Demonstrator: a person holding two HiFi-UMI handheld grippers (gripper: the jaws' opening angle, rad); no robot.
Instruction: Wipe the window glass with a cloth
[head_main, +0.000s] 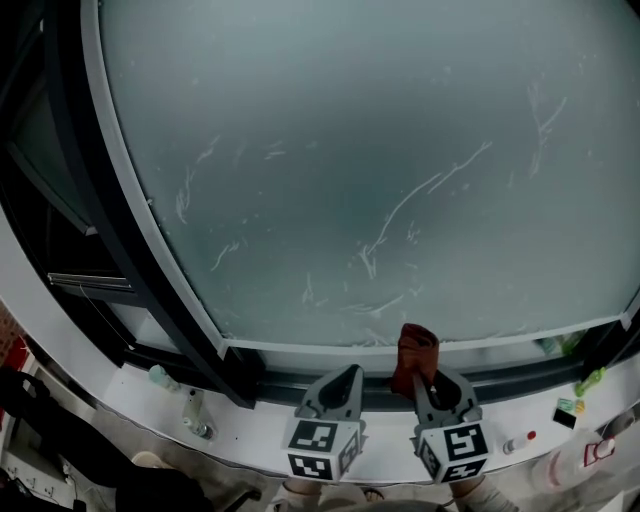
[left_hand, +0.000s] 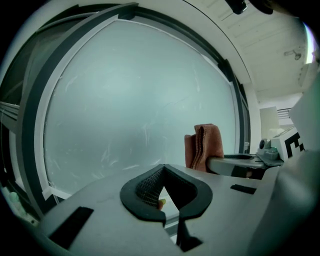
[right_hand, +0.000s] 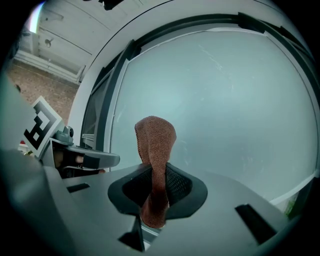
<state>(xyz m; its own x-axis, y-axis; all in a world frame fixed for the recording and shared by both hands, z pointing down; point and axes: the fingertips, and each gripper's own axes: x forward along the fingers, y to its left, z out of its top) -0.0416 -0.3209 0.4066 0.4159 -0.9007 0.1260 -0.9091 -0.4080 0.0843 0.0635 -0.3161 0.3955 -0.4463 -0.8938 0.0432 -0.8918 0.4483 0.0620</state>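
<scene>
The window glass (head_main: 350, 170) fills most of the head view and carries pale streaks and smears across its lower half. A folded reddish-brown cloth (head_main: 415, 352) stands up from my right gripper (head_main: 432, 385), which is shut on it close to the bottom edge of the pane. In the right gripper view the cloth (right_hand: 155, 145) rises between the jaws of that gripper (right_hand: 156, 192), in front of the glass (right_hand: 225, 100). My left gripper (head_main: 347, 378) hovers just left of it, shut with nothing between its jaws. The left gripper view shows that gripper (left_hand: 162, 192) and the cloth (left_hand: 205, 145) to its right.
A dark window frame (head_main: 120, 250) runs down the left side. The white sill (head_main: 250, 440) below the glass holds two small bottles (head_main: 195, 412) at left. At right lie a green item (head_main: 590, 381) and small bits (head_main: 531, 436).
</scene>
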